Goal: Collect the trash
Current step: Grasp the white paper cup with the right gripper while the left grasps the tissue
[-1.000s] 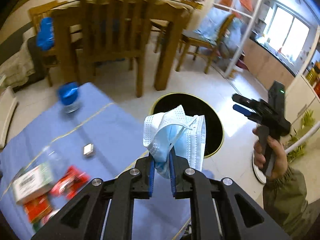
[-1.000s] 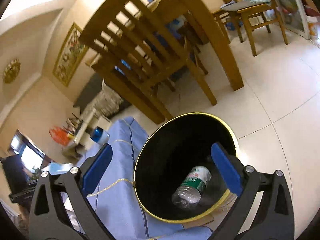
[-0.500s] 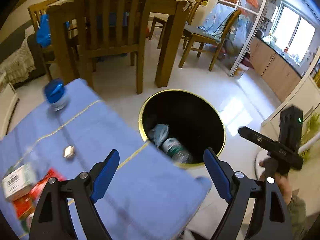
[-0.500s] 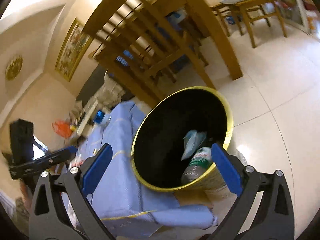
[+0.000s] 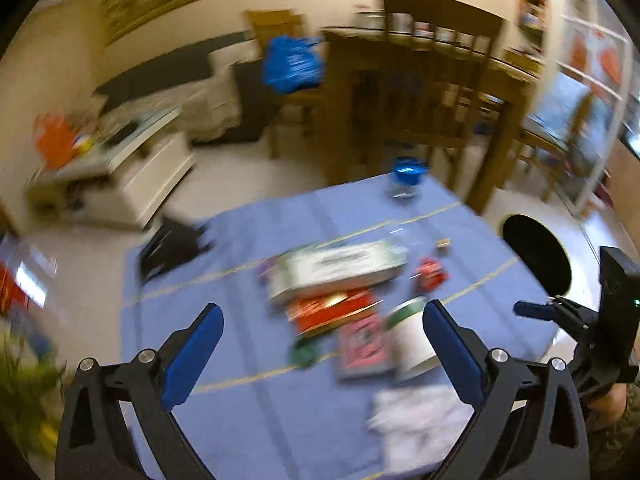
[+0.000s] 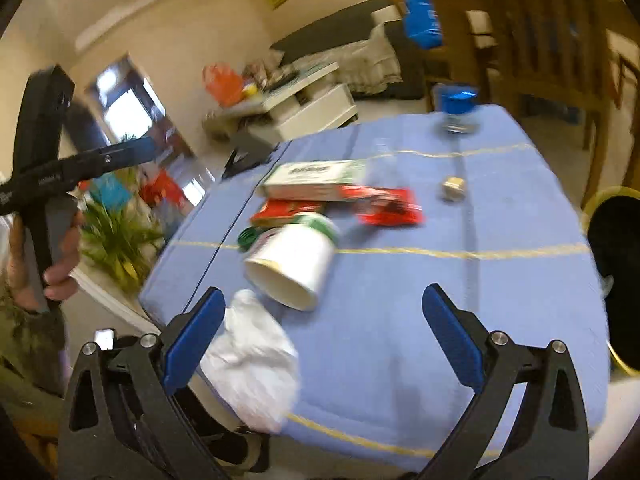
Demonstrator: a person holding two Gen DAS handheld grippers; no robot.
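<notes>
Both views are blurred. Trash lies on the blue tablecloth (image 5: 248,272): a white-green box (image 5: 340,268), red packets (image 5: 328,312), a tipped white cup (image 5: 408,336), crumpled white tissue (image 5: 416,424) and a small foil piece (image 6: 452,189). The black bin (image 5: 536,256) stands off the table's right side. My left gripper (image 5: 320,344) is open and empty above the near table. My right gripper (image 6: 320,332) is open and empty, with the cup (image 6: 292,264) and tissue (image 6: 256,364) just ahead of it.
A blue-capped bottle (image 5: 404,180) stands at the table's far edge. Wooden chairs and a dining table (image 5: 432,92) lie beyond. A white low cabinet (image 5: 132,168) is at the left, a green plant (image 6: 116,240) beside the table. A black object (image 5: 172,244) lies at the cloth's left edge.
My left gripper dropped the blue face mask into the bin and opened. Both grippers have since swung left from the bin to face the table's trash.
</notes>
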